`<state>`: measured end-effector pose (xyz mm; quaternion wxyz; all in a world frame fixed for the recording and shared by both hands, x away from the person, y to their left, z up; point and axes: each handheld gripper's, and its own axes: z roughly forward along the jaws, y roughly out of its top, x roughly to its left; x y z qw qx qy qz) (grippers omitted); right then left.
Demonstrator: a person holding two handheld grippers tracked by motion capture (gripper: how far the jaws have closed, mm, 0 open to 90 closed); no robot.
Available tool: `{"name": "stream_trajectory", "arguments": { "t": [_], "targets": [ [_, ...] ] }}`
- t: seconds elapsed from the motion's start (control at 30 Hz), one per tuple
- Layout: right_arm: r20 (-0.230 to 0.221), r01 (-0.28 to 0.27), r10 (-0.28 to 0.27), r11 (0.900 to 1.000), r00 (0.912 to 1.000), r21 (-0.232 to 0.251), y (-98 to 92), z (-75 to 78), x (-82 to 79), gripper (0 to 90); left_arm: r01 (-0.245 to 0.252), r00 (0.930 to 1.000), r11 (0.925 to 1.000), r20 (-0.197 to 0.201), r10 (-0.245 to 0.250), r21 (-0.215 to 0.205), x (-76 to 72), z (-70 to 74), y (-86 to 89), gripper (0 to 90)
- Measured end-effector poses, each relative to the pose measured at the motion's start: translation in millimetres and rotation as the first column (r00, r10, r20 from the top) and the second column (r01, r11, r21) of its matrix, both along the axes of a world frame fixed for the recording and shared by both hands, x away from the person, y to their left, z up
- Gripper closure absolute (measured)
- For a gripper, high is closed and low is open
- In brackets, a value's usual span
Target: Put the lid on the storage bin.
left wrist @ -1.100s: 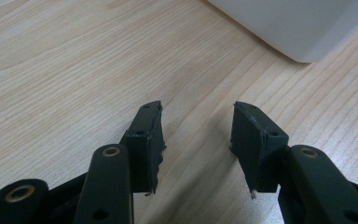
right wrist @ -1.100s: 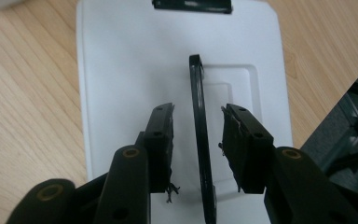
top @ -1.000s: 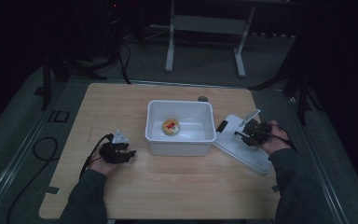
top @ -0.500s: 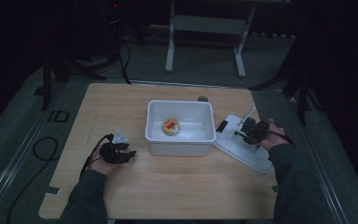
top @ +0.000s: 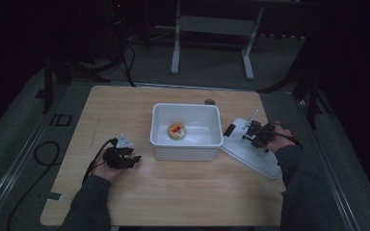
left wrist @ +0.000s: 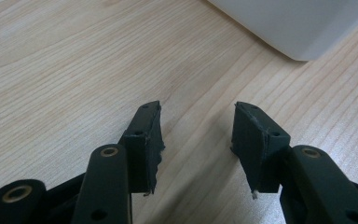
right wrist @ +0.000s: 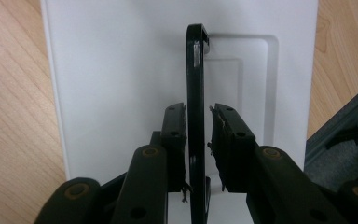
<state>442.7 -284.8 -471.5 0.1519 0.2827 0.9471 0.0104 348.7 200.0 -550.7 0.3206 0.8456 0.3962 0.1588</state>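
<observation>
- One white flat plastic lid [right wrist: 121,84] lies on the wooden table [top: 183,192], directly under the right gripper [right wrist: 198,140]; its single black upright handle [right wrist: 196,70] stands between the jaws.
- The right gripper's jaws have just been closing; the left pad touches the handle, with a thin gap at the other.
- The left gripper [left wrist: 198,130] rests with jaws apart on nothing.
- One white rectangular plastic tub [top: 187,139] sits ahead of it, holding one round yellow item with a red label [top: 176,130], writing unreadable.
</observation>
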Motion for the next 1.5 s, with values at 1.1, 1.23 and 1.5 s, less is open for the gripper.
{"name": "stream_trajectory", "arguments": {
  "t": [1.1, 1.23, 1.5],
  "targets": [
    [-0.053, -0.058, 0.055, 0.997, 0.9971, -0.046, -2.8, 1.2, 6.8, 84.2, 0.005, 1.0000, 1.0000, -0.003, -0.005, -0.005, -0.3, -0.3, -0.8, 52.4],
    [-0.054, -0.069, 0.066, 0.996, 0.9964, -0.051, -4.0, 1.4, 6.5, 84.2, 0.006, 1.0000, 1.0000, -0.003, -0.006, -0.005, -0.2, -0.4, -0.7, 52.4],
    [-0.050, -0.083, 0.081, 0.996, 0.9955, -0.043, -6.1, 6.6, 5.0, 84.2, 0.006, 1.0000, 1.0000, -0.003, -0.006, -0.003, -0.4, -0.3, -0.9, 52.3]
  ]
}}
